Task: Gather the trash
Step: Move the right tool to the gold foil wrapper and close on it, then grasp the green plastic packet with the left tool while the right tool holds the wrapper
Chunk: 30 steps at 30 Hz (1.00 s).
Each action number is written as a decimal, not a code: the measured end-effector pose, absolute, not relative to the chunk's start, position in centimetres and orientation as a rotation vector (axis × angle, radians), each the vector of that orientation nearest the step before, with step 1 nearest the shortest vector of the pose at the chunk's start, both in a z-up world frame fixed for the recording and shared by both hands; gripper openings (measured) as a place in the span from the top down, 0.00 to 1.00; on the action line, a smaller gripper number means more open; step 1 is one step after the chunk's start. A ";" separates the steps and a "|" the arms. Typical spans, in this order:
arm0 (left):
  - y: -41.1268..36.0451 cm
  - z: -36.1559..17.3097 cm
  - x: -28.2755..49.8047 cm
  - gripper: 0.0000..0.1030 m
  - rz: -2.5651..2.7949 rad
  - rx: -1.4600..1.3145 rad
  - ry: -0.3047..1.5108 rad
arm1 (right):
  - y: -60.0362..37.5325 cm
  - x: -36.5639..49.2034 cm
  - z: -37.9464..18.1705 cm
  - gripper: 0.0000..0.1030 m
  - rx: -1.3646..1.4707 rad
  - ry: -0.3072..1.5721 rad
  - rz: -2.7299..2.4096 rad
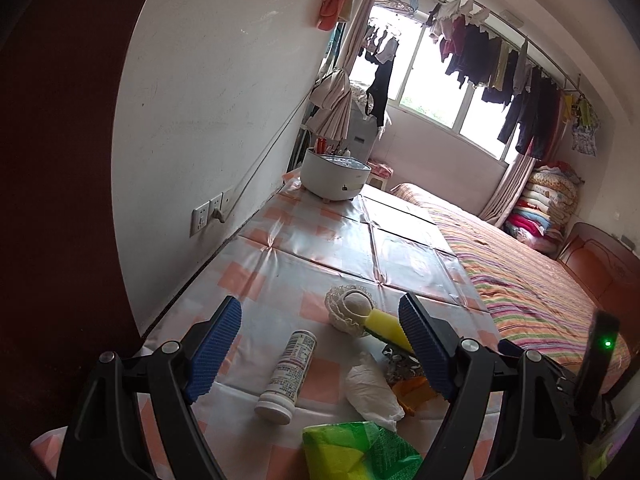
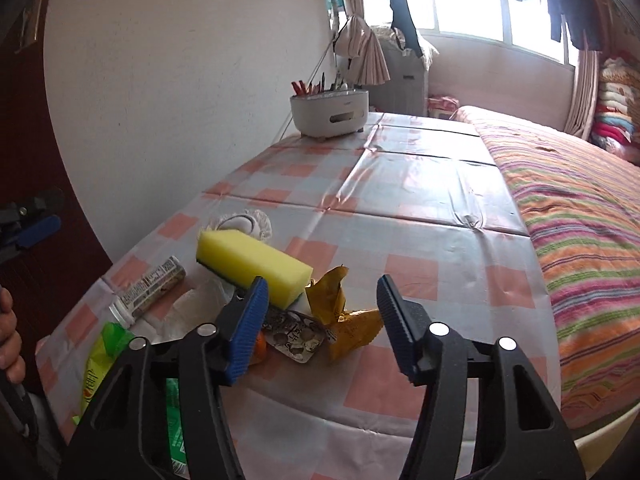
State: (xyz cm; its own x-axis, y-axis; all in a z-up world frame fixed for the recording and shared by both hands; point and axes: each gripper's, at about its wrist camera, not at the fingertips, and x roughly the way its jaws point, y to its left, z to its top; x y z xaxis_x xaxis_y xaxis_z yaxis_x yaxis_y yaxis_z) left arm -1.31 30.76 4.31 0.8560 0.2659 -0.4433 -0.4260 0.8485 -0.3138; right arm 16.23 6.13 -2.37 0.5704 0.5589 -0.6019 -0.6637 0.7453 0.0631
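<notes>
Trash is being seen in a small heap on the checked cloth [image 2: 440, 216] at the near end of the table. A yellow sponge [image 2: 256, 262] is lying tilted on the heap, beside a yellow wrapper [image 2: 348, 312] and an empty pill pack [image 2: 298, 340]. A white bottle [image 1: 286, 376] is lying on its side next to a white wad [image 1: 370, 392]. A green pack [image 1: 356, 452] is lying nearest. The left gripper [image 1: 320, 352] is being held wide above the bottle, with nothing held. The right gripper [image 2: 320, 328] is being held half open over the wrapper and pill pack, with nothing pinched
</notes>
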 end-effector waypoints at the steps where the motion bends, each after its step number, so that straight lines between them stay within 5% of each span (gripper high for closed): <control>1: 31.1 4.2 -1.5 0.23 0.375 -0.428 0.398 | 6.5 16.5 -2.7 0.56 -0.193 0.651 0.721; 21: 31.0 4.3 -2.0 0.24 0.375 -0.366 0.417 | 8.2 20.0 -5.9 0.86 -0.294 0.786 0.716; 30: 30.0 3.7 -2.4 0.24 0.261 -0.324 0.481 | 2.9 18.7 -1.1 0.87 -0.028 0.706 0.743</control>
